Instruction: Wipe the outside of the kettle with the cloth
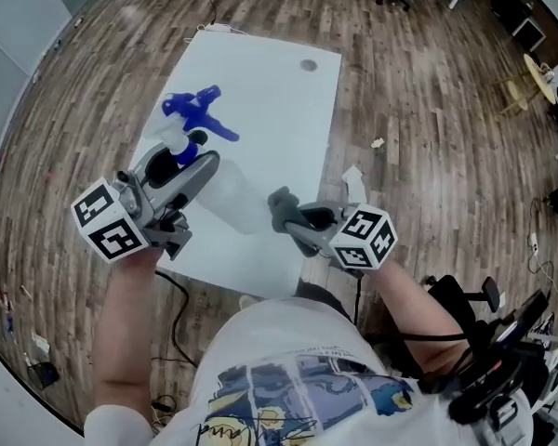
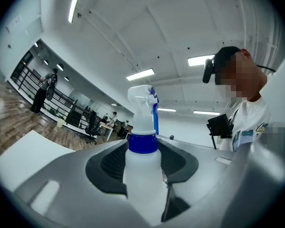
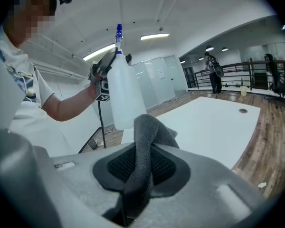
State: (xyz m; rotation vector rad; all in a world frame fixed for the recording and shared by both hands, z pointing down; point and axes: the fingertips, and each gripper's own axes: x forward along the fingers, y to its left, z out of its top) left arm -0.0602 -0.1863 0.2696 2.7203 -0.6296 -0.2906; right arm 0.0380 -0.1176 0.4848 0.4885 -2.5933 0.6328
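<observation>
**Cloth ready, bottle held up, no kettle in sight**

The left gripper (image 2: 143,172) has its jaws partly closed on the neck of a spray bottle (image 2: 142,127), with both pads pressing just under the blue collar; the right gripper (image 3: 141,175) is clamped on a grey cloth (image 3: 149,129), which stands up from between the pads as a folded hump. The bottle is in the air over the near end of the white table (image 1: 288,100); its pale body is near the cloth and, as far as I can tell, not touching it. No view shows a kettle, so I judge that the bottle is the thing to be wiped here, and the wiping is not yet begun.

To do this step well, the hump of the cloth should meet the side of the body flat, not with an edge; the strokes should run along the body, from collar to base; the push should be light, because the bottle is gripped only at the neck and may swing or slip; the left wrist can roll the bottle to offer each side. Around the table is wooden floor (image 1: 418,110)
</observation>
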